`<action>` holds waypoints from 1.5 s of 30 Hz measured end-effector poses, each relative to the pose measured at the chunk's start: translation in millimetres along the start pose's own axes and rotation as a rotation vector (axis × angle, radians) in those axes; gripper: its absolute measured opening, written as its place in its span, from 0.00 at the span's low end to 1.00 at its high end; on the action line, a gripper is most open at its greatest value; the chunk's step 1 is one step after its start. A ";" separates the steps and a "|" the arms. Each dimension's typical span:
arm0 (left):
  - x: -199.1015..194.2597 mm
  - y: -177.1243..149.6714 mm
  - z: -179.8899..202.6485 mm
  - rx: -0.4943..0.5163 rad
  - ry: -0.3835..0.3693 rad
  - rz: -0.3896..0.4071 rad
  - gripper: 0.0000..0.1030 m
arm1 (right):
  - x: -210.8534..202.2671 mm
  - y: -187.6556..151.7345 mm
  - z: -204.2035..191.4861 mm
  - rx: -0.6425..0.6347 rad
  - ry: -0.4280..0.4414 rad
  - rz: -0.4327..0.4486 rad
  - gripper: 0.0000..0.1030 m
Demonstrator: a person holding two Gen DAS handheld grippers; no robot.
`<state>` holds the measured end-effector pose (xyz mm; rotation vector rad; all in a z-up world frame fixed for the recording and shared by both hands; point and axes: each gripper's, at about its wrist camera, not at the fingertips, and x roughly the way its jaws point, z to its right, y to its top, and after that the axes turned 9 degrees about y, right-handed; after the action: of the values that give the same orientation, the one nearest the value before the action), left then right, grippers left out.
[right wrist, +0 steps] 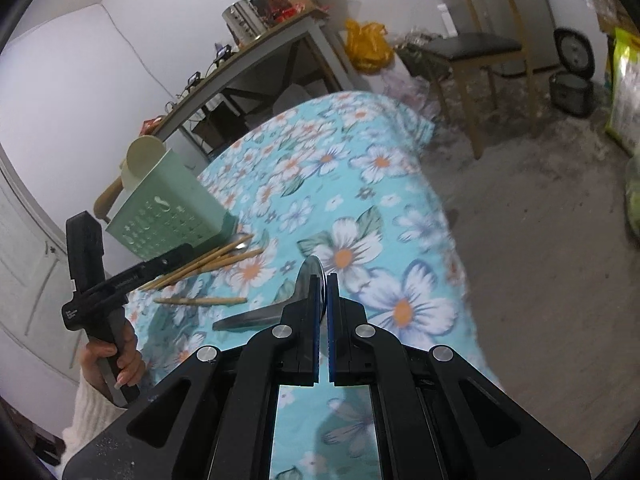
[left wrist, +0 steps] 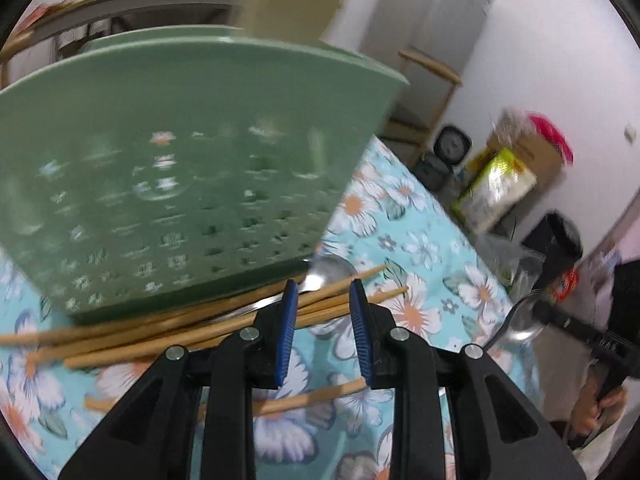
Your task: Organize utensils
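A green perforated utensil holder (left wrist: 180,168) stands on the floral tablecloth, with a cream paddle (left wrist: 300,0) sticking out of it; it also shows in the right wrist view (right wrist: 168,216). Several wooden chopsticks (left wrist: 192,328) lie in front of it, partly over a metal spoon (left wrist: 328,272). My left gripper (left wrist: 324,292) is open and empty just above the chopsticks. My right gripper (right wrist: 324,280) is shut on a metal spoon (right wrist: 308,280) and holds it above the table; that spoon also shows in the left wrist view (left wrist: 520,320). One chopstick (right wrist: 200,301) lies apart.
The table (right wrist: 360,140) with the floral cloth ends at the right, with bare floor beyond. A wooden chair (right wrist: 480,48), a rice cooker (right wrist: 572,72) and bags stand on the floor. A cluttered side table (right wrist: 248,64) is behind.
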<state>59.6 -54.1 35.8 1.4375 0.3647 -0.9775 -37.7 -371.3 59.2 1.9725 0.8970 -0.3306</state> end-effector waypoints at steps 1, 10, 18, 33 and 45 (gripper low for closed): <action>5.8 2.1 3.4 0.013 -0.011 -0.014 0.25 | -3.8 1.0 2.8 -0.001 -0.021 0.019 0.02; 29.5 13.9 5.6 -0.049 0.014 -0.042 0.25 | -13.1 4.3 21.7 0.011 -0.052 0.052 0.02; 40.7 16.7 7.4 -0.075 0.050 -0.069 0.25 | -12.0 5.0 22.2 0.019 -0.015 0.058 0.02; 40.9 13.7 13.9 -0.036 0.079 -0.116 0.25 | -5.7 1.5 40.6 0.088 -0.011 -0.003 0.17; 26.1 -1.3 21.8 0.023 0.100 -0.154 0.25 | 10.2 -6.0 32.8 0.086 0.030 -0.070 0.28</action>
<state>66.6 -82.9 19.2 1.4998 0.5456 -1.0383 -30.9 -391.9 32.0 2.0329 0.9878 -0.3862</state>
